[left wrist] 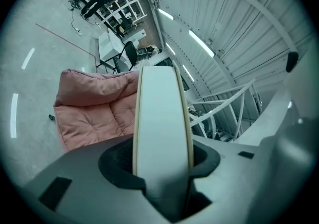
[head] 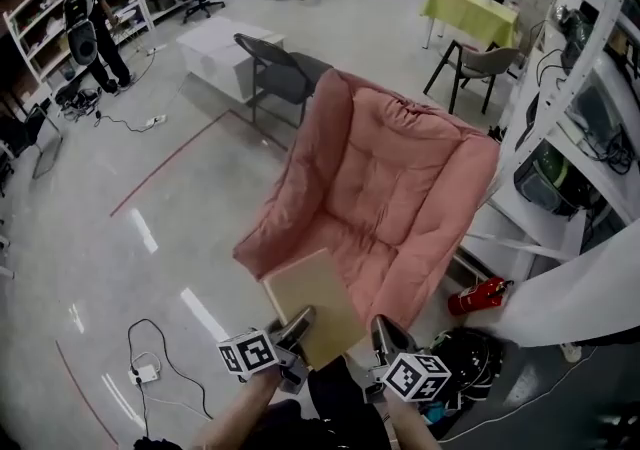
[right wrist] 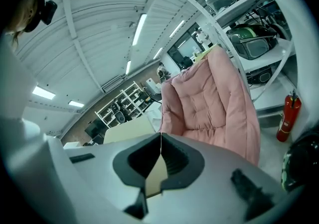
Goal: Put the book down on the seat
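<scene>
— What fills most of the scene?

— A grey workshop floor (head: 120,138). On it stands a big pink padded armchair (head: 390,188), its seat facing the person.

— And the book?

— The tan book (head: 315,303) is not lying on the seat. It is held up in front of the armchair's front edge, its near end at the left gripper (head: 295,323).

— How does that gripper stand?

— Its own view shows the two jaws closed on the book's pale page edge, which rises straight up between them with the armchair well behind.

— The right gripper (head: 382,333)?

— It sits just beside the book's near corner. In its own view the fingertips meet with nothing pinched at the tips, and the book's cover shows beyond them.

— Anything smaller?

— A red fire extinguisher (head: 478,295) lies on the floor to the right of the armchair.
</scene>
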The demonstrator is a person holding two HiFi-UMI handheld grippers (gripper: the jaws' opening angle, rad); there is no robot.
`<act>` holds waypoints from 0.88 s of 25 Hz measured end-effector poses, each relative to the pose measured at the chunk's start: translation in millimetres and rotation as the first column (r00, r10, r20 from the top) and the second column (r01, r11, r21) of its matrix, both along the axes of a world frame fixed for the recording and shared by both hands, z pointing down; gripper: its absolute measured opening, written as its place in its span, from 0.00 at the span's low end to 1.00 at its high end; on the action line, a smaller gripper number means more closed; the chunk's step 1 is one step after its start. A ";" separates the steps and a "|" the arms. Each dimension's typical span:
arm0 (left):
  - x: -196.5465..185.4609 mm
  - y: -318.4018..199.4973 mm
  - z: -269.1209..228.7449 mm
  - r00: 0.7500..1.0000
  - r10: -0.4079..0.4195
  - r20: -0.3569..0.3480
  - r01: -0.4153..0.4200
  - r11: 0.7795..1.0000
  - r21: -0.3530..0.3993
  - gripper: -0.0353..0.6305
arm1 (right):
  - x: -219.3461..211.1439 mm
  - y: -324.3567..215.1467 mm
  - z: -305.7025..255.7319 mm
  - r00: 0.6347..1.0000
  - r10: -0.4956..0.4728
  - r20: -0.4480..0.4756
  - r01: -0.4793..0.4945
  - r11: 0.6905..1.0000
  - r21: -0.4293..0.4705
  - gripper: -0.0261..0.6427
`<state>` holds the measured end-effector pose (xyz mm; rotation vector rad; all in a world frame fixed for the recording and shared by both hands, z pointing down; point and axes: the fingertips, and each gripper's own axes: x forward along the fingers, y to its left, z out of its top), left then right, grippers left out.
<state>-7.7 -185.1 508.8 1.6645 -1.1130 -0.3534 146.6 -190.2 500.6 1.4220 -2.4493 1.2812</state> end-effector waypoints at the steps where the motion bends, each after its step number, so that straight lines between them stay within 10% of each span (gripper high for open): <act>1: 0.7 -9.1 1.4 1.000 -0.008 0.000 0.008 1.000 0.000 0.37 | 1.2 -7.8 1.2 1.000 -0.009 0.002 0.009 1.000 0.001 0.06; 22: -20.6 -188.9 26.0 0.998 0.026 0.051 -0.031 0.995 0.100 0.37 | -41.3 -170.0 16.6 0.997 -0.080 -0.013 0.080 0.993 0.088 0.06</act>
